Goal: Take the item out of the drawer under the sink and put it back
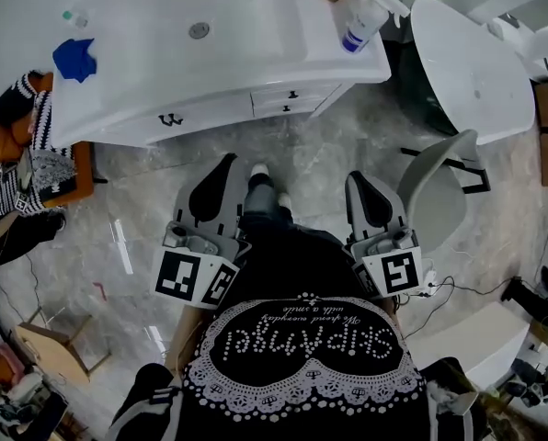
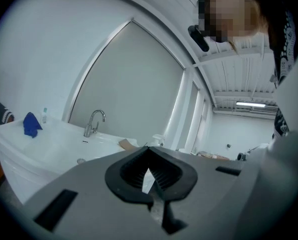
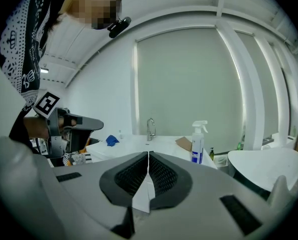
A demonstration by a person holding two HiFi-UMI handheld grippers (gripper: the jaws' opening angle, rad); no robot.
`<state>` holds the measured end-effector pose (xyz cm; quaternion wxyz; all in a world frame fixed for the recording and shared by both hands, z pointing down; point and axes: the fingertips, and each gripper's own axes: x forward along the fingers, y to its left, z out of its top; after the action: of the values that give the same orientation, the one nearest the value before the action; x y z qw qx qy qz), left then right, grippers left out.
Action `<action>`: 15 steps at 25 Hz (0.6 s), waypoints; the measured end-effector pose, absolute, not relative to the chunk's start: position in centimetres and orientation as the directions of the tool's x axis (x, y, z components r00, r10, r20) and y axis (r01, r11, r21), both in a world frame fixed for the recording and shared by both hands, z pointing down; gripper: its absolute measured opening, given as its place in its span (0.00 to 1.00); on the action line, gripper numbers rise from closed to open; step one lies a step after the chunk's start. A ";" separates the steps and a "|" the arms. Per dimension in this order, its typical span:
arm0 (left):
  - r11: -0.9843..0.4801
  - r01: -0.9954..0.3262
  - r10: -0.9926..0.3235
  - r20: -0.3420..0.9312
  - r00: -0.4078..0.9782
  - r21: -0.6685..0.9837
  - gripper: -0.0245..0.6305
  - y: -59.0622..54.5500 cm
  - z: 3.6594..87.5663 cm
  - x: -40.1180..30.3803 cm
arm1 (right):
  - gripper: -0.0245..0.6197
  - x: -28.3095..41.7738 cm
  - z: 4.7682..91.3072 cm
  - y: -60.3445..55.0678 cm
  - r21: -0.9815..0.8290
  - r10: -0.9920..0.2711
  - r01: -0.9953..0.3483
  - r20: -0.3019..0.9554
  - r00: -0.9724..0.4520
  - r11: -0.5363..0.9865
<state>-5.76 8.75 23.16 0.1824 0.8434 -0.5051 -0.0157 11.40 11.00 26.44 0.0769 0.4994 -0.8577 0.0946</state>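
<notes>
- Both tools are pinched shut with nothing in them. Each tool's own view shows its ribbed pads meeting at the tips, with only a sliver of light lower down.
- The left tool (image 1: 221, 177) and right tool (image 1: 366, 196) sit side by side at waist level, both pointing ahead and a touch down. There's just bare floor (image 1: 302, 150) right past their tips.
- Further ahead is the drawer (image 1: 315, 90) under the sink (image 1: 237, 16), and it's fully closed. The item must be inside, because I can't see it anywhere.
- Here's the bit that matters: the drawer front runs crosswise to where the tools point, and its little dark handle (image 1: 292, 93) lands roughly between the two tool lines. I honestly can't call either hand nearer. My guess is that whichever goes needs to open up first, then come in straight at the handle and pull back toward the body.
- Farthest out, on the bench (image 1: 118, 76) top, a spray bottle (image 1: 359, 24) is beyond the right tool and a blue cloth (image 1: 74, 60) is way off past the left one.
</notes>
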 end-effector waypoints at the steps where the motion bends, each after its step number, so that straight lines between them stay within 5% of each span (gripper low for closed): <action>1: -0.430 -0.844 -0.854 0.157 0.495 0.322 0.04 7.9 22.9 -5.9 | 0.07 11.0 26.1 10.2 -0.095 -0.845 -0.873 0.220 -0.487 0.479; 15: -0.506 -0.795 -0.806 0.146 0.574 0.334 0.04 -0.4 22.1 -6.1 | 0.07 10.7 25.5 3.7 -0.121 -0.886 -0.917 0.237 -0.398 0.380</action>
<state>-6.05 -0.38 22.13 0.1850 0.8677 -0.4613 -0.0141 10.66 3.73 25.50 0.0665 0.5446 -0.8279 0.1165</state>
